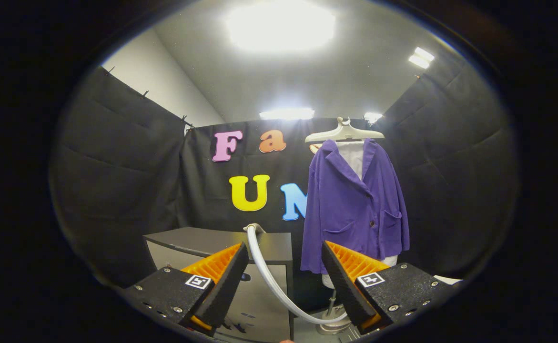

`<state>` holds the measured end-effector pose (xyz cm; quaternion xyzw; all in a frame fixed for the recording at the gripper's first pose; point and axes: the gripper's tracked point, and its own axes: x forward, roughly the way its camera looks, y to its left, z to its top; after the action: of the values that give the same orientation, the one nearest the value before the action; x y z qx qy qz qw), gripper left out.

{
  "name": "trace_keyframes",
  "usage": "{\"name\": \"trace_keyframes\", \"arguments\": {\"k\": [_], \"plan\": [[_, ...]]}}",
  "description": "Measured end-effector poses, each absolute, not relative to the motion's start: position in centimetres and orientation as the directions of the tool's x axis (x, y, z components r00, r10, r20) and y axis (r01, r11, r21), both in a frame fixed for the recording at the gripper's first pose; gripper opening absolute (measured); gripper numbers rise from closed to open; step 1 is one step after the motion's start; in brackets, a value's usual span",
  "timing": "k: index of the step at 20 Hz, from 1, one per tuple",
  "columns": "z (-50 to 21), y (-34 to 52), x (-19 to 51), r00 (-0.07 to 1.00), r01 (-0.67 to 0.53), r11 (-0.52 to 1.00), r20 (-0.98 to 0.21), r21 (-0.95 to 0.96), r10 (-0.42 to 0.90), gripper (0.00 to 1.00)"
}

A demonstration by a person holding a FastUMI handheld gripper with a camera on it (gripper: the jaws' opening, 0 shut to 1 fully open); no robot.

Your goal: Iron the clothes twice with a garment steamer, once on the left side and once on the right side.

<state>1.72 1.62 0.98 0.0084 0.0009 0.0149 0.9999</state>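
Note:
A purple jacket (355, 205) hangs upright on a pale hanger (344, 133) over a white form, beyond my right finger. A white steamer hose (271, 281) curves from the top of a grey cabinet (264, 243) down between my fingers toward a stand base (332, 324) under the jacket. The steamer head sits at the hose's upper end (255, 227) on the cabinet top, partly hidden. My gripper (283, 267) is open, its fingers wide apart with only the hose passing behind the gap. Nothing is held.
The grey cabinet stands to the left of the jacket, just ahead of my left finger. Black cloth walls close in the booth on three sides. Bright ceiling lights (281, 26) glare overhead.

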Motion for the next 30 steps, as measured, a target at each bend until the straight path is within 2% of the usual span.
{"name": "trace_keyframes", "arguments": {"k": [8,16,19,23,30], "plan": [[8.5,2.4,4.7,0.993,-0.086,0.996,0.077,0.025,0.084,0.95],[15.6,5.2,13.3,0.975,-0.212,0.976,0.082,0.048,0.207,0.95],[16.1,6.4,17.2,0.965,-0.260,0.963,0.025,0.065,0.259,0.95],[15.2,7.1,22.9,0.959,-0.268,0.960,-0.079,0.079,0.274,0.95],[9.6,10.0,31.4,0.882,-0.304,0.938,-0.322,0.169,0.344,0.94]]}}
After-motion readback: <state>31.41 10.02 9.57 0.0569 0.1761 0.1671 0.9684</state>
